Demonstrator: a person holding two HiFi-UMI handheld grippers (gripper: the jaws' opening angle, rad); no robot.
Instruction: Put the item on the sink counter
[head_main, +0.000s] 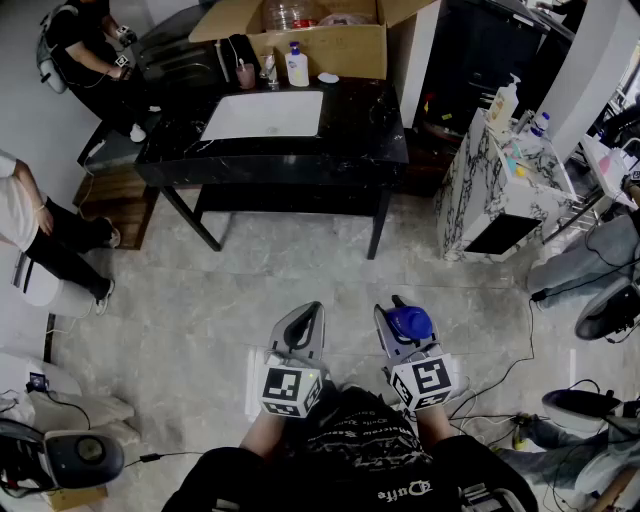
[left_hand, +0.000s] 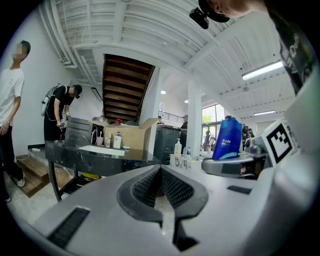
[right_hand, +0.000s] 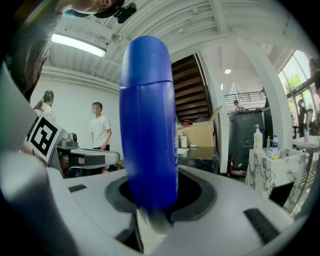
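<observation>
The right gripper (head_main: 400, 318) is clamped on a blue bottle (head_main: 410, 322) that stands up between its jaws. The left gripper (head_main: 310, 318), just beside it, has its jaws together on nothing. Open floor (head_main: 300, 265) runs ahead to the black sink counter (head_main: 370, 135). 1 person (head_main: 50, 235) stands left and a marble cabinet (head_main: 490, 190) right. The box (head_main: 335, 45) behind the counter is cut off.

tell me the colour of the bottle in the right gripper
Blue bottle, clearest in the right gripper view.
</observation>
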